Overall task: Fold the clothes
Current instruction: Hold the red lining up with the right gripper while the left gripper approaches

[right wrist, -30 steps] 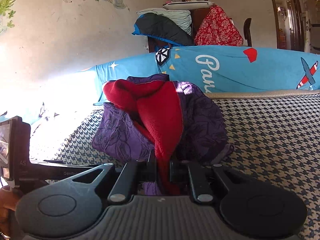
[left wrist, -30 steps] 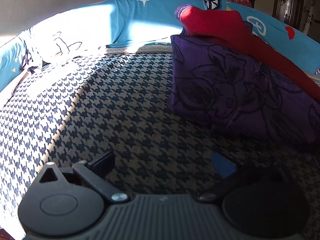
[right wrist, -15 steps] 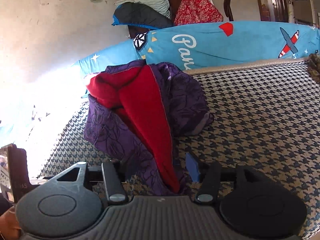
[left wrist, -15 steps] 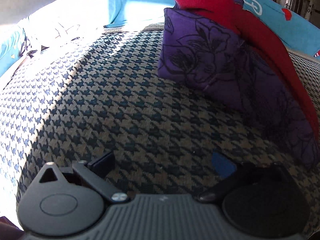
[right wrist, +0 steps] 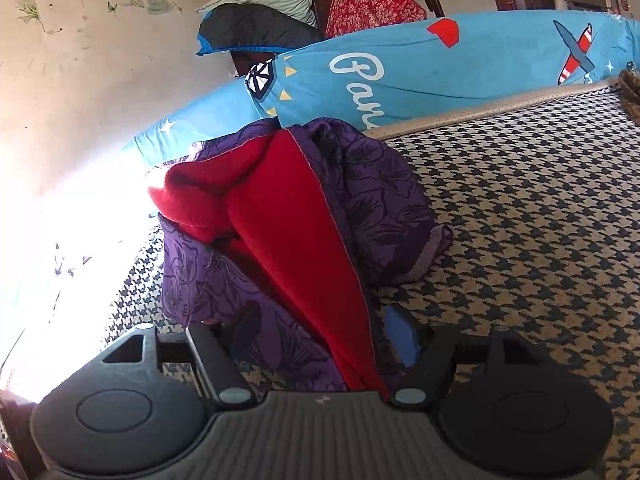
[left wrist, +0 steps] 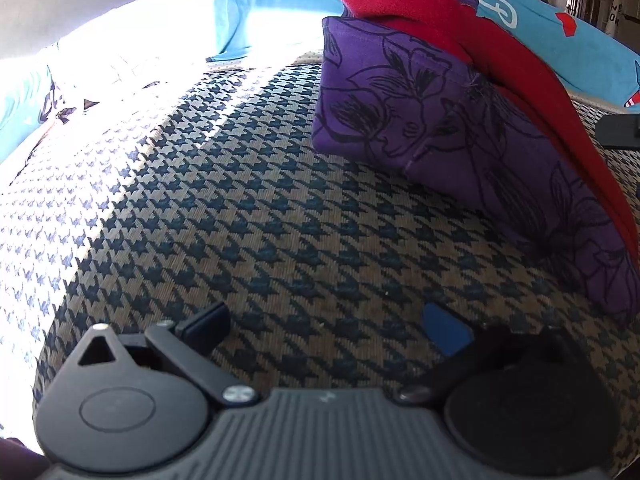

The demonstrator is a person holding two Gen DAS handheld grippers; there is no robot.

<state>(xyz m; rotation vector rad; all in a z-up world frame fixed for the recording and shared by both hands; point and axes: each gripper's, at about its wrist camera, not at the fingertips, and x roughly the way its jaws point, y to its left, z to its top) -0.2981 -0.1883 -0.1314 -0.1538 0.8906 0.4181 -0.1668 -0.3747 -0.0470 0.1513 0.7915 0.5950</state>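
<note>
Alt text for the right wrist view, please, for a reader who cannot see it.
A rumpled purple floral garment with a red lining lies on a houndstooth-covered bed, its near end between the right claw's opening fingers, which do not press on it. A blue printed bolster lies behind.

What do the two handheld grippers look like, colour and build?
Both match. The left gripper and right gripper have a grey ribbed body flanked by two round black discs, black linkage arms on silver screws, one black finger and one blue-padded finger. No cables, markings or sleeves show.
</note>
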